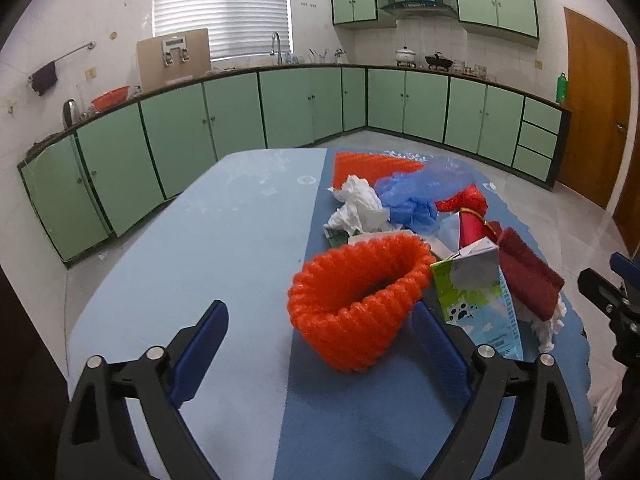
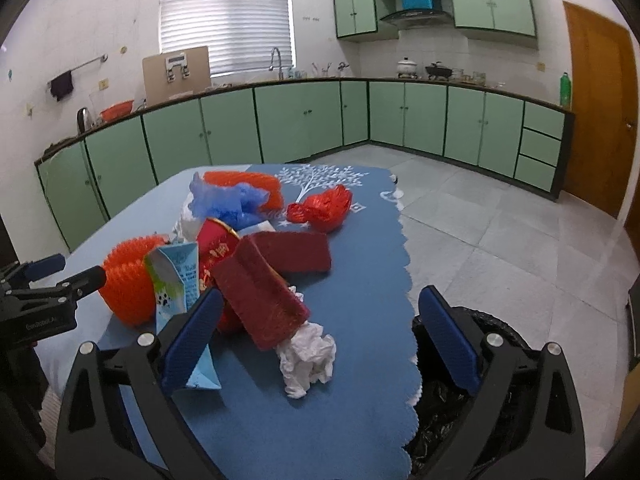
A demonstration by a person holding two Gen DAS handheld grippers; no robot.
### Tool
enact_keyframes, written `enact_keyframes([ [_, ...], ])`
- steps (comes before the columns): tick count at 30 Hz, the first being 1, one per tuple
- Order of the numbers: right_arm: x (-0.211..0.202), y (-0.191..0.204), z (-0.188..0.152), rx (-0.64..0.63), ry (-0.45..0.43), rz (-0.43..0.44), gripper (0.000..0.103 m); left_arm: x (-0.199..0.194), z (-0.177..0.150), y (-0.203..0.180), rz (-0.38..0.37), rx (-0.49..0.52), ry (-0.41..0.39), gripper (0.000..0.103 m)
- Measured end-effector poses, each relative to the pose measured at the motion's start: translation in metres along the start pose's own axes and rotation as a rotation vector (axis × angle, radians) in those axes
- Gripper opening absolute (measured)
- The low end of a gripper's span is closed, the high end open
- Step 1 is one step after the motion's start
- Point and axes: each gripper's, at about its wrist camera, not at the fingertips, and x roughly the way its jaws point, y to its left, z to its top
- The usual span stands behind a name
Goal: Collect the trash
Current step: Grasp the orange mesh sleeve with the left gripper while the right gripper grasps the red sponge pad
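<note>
Trash lies heaped on the blue table (image 1: 224, 248), mostly on the darker blue cloth (image 2: 360, 248) that runs along its right side. We hold both grippers low at the near edge, each with its jaws spread wide and gripping nothing.

Our left gripper (image 1: 320, 344) faces the orange foam net (image 1: 360, 300), a ribbed sleeve lying on its side with its open mouth turned up and toward the right. It sits just ahead of the jaws and slightly right of their centre line, its near end between the two fingertips; its long axis runs away from us toward the upper right. We cannot tell whether the right finger touches it. Just beyond lie a crushed milk carton (image 1: 476, 292), crumpled white paper (image 1: 356, 204) and a blue plastic bag (image 1: 412, 196).

Our right gripper (image 2: 320, 336) looks over a dark red box (image 2: 260, 300), tilted and leaning on the pile, with a white tissue wad (image 2: 308, 356) against its near end. The wad lies between the open jaws, nearer the left finger, apart from both. A bin lined with a black bag (image 2: 448, 412) stands below the table's right edge, under the right finger.

We judge the foam net the left's nearest pick, the tissue the right's, and the bin closer to the right arm
</note>
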Motion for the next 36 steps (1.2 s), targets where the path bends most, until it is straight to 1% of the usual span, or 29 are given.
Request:
enact_keyframes([
  [3, 0.01, 0.001, -0.001, -0.021, 0.022, 0.012, 0.092, 0.011, -0.002, -0.002, -0.002, 0.004, 0.018, 0.091],
  [7, 0.024, 0.0, -0.003, -0.036, 0.064, 0.029, 0.084, 0.026, -0.005, -0.002, -0.01, 0.001, 0.051, 0.091],
  [11, 0.035, 0.002, -0.004, -0.06, 0.086, 0.05, 0.083, 0.033, -0.006, 0.0, -0.024, 0.002, 0.06, 0.09],
  [13, 0.039, 0.004, -0.005, -0.068, 0.095, 0.066, 0.08, 0.036, -0.005, -0.001, -0.038, 0.004, 0.063, 0.085],
  [15, 0.045, 0.006, -0.005, -0.072, 0.112, 0.09, 0.077, 0.038, -0.005, -0.002, -0.057, 0.008, 0.066, 0.075],
  [18, 0.05, 0.01, -0.005, -0.089, 0.128, 0.118, 0.07, 0.038, -0.005, -0.005, -0.085, 0.015, 0.067, 0.064],
  [19, 0.05, 0.012, -0.006, -0.099, 0.135, 0.133, 0.065, 0.039, -0.005, -0.006, -0.087, 0.015, 0.066, 0.062],
  [20, 0.05, 0.013, -0.007, -0.104, 0.139, 0.144, 0.062, 0.038, -0.005, -0.007, -0.094, 0.014, 0.063, 0.057],
  [21, 0.049, 0.015, -0.007, -0.11, 0.141, 0.152, 0.057, 0.038, -0.004, -0.007, -0.098, 0.011, 0.061, 0.052],
  [22, 0.049, 0.016, -0.008, -0.113, 0.14, 0.154, 0.052, 0.038, -0.004, -0.006, -0.1, 0.009, 0.06, 0.05],
  [23, 0.047, 0.017, -0.008, -0.116, 0.14, 0.163, 0.048, 0.036, -0.004, -0.006, -0.104, 0.005, 0.058, 0.044],
  [24, 0.047, 0.017, -0.008, -0.119, 0.141, 0.174, 0.042, 0.035, -0.004, -0.006, -0.108, 0.003, 0.056, 0.038],
  [26, 0.043, 0.017, -0.007, -0.119, 0.13, 0.18, 0.04, 0.032, -0.005, -0.007, -0.11, 0.001, 0.05, 0.032],
  [27, 0.04, 0.017, -0.006, -0.121, 0.122, 0.182, 0.037, 0.031, -0.005, -0.007, -0.11, 0.001, 0.047, 0.03],
  [29, 0.036, 0.019, -0.004, -0.13, 0.109, 0.183, 0.034, 0.027, -0.006, -0.008, -0.107, 0.003, 0.037, 0.027],
  [31, 0.032, 0.02, -0.002, -0.142, 0.098, 0.198, 0.02, 0.024, -0.006, -0.009, -0.103, 0.002, 0.026, 0.026],
  [32, 0.03, 0.02, -0.001, -0.145, 0.093, 0.203, 0.018, 0.021, -0.005, -0.01, -0.092, 0.005, 0.016, 0.025],
  [33, 0.028, 0.021, -0.001, -0.148, 0.09, 0.205, 0.011, 0.021, -0.003, -0.01, -0.089, 0.006, 0.009, 0.025],
  [34, 0.028, 0.022, 0.0, -0.152, 0.091, 0.208, 0.007, 0.018, -0.002, -0.01, -0.085, 0.007, -0.001, 0.025],
  [35, 0.027, 0.023, 0.0, -0.158, 0.091, 0.209, 0.006, 0.016, -0.001, -0.009, -0.079, 0.006, -0.009, 0.025],
  [36, 0.025, 0.023, 0.0, -0.161, 0.089, 0.212, 0.002, 0.013, -0.001, -0.008, -0.075, 0.004, -0.015, 0.025],
])
